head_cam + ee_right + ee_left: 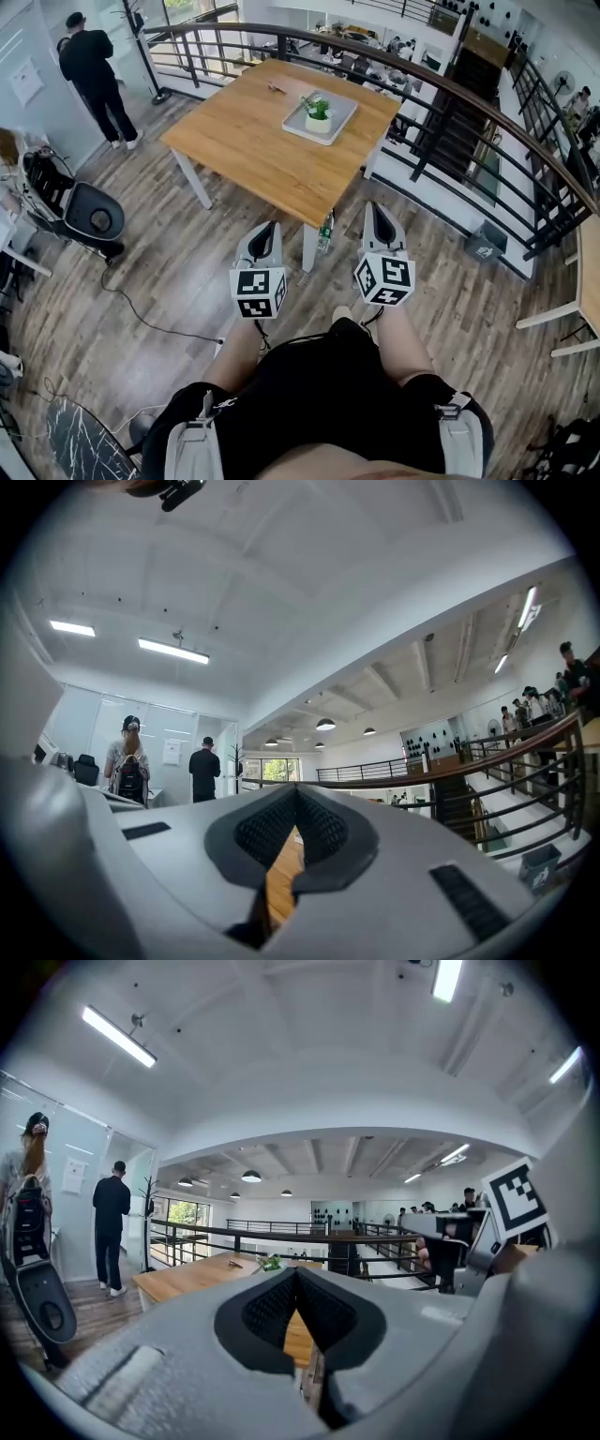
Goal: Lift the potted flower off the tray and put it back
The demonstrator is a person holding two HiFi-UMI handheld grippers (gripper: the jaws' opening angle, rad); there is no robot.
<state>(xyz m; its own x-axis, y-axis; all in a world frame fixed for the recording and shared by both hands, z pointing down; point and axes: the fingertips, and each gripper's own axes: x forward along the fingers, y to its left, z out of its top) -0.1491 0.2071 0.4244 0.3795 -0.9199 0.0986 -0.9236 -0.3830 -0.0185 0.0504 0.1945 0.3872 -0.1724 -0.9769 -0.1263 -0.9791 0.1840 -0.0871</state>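
Observation:
A small potted flower (318, 112) with green leaves in a white pot stands on a grey tray (339, 119) at the far side of the wooden table (253, 131). Both grippers hang in front of the person's legs, well short of the table's near corner. My left gripper (270, 230) is shut with nothing in it. My right gripper (376, 211) is likewise shut and holds nothing. In the left gripper view the closed jaws (296, 1274) point at the table, and the flower (271, 1263) shows small just above them. The right gripper (297, 789) points slightly upward, toward the ceiling and railing.
A dark metal railing (469, 103) curves behind and to the right of the table, with stairs beyond. A bottle (325, 232) stands by the near table leg. A person in black (94, 75) stands far left. A black stroller (84, 211) and a floor cable (159, 323) lie left.

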